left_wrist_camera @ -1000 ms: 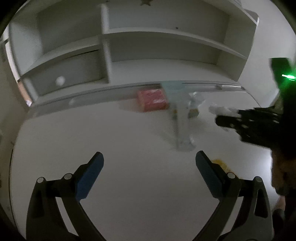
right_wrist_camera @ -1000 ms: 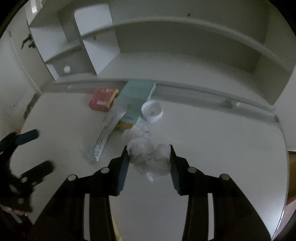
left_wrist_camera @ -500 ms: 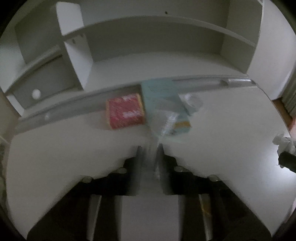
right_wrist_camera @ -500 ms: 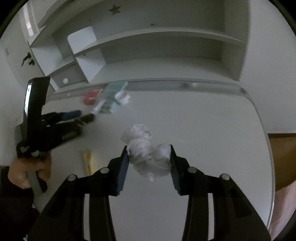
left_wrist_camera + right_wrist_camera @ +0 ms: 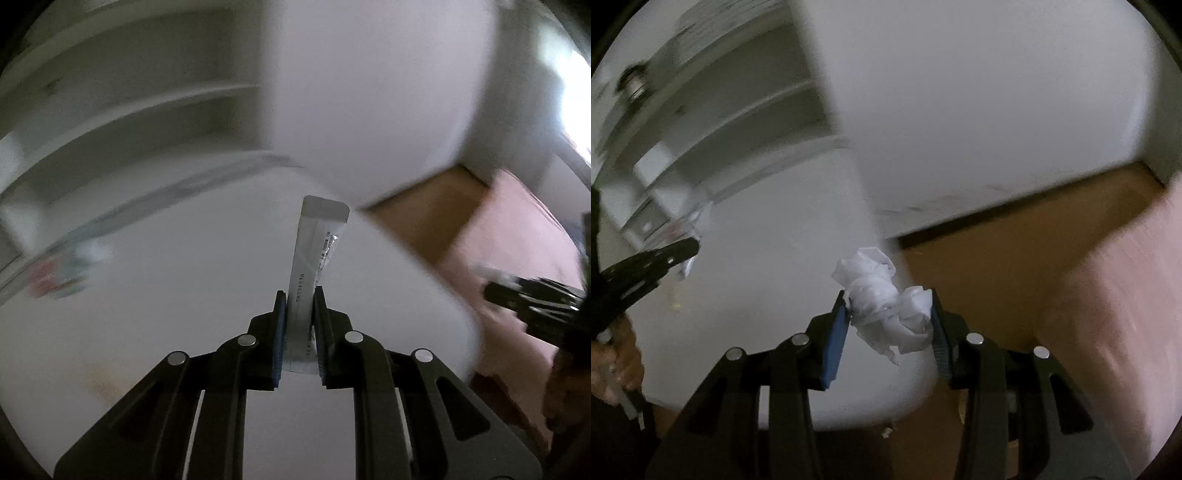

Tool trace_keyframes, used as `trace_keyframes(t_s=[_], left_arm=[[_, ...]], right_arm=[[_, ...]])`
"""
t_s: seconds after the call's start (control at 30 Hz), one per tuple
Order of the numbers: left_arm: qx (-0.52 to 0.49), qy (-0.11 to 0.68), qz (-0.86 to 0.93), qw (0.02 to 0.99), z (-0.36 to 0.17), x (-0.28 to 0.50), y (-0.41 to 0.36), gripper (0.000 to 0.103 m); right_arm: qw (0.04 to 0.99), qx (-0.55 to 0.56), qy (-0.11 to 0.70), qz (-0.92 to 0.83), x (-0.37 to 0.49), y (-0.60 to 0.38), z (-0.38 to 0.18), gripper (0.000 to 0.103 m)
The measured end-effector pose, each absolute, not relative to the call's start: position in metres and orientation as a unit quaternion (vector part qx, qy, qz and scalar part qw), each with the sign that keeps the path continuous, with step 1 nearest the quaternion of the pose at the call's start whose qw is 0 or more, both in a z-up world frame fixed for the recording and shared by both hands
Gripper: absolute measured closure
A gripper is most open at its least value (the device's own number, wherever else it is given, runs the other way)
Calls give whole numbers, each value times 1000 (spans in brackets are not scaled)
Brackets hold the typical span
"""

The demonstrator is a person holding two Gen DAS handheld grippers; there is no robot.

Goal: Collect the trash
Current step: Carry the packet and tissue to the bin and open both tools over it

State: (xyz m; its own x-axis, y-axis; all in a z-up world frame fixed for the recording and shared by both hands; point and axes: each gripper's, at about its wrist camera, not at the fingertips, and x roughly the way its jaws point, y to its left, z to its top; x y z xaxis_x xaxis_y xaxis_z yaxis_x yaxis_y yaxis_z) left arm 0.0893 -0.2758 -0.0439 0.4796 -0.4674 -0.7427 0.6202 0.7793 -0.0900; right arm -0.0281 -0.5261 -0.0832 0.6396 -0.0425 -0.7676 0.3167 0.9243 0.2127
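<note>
Left gripper (image 5: 299, 325) pinches only the lower end of a long sachet wrapper (image 5: 317, 254), which sticks out ahead over the white table (image 5: 147, 295); it could slip sideways. Right gripper (image 5: 888, 321) clamps a crumpled tissue (image 5: 886, 310), whose loose tail below may tear free.

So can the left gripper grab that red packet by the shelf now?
Probably not. The left gripper is already shut on a long wrapper, and the red packet lies far off by the shelf.

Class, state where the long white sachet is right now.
In the left wrist view, the sachet stands clamped in the left gripper, above the white table.
</note>
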Motion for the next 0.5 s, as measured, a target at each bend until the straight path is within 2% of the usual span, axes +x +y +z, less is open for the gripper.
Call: trace_keyframes(t_s=[0.23, 0.37, 0.5], left_arm=[[151, 387, -475, 776, -68, -13, -418, 89], [173, 404, -522, 731, -96, -49, -466, 89], [198, 430, -536, 699, -146, -58, -498, 89]], right_arm=[[852, 233, 423, -203, -130, -617, -129, 62], [828, 263, 442, -224, -166, -645, -164, 62], [808, 282, 467, -224, -182, -656, -201, 62]])
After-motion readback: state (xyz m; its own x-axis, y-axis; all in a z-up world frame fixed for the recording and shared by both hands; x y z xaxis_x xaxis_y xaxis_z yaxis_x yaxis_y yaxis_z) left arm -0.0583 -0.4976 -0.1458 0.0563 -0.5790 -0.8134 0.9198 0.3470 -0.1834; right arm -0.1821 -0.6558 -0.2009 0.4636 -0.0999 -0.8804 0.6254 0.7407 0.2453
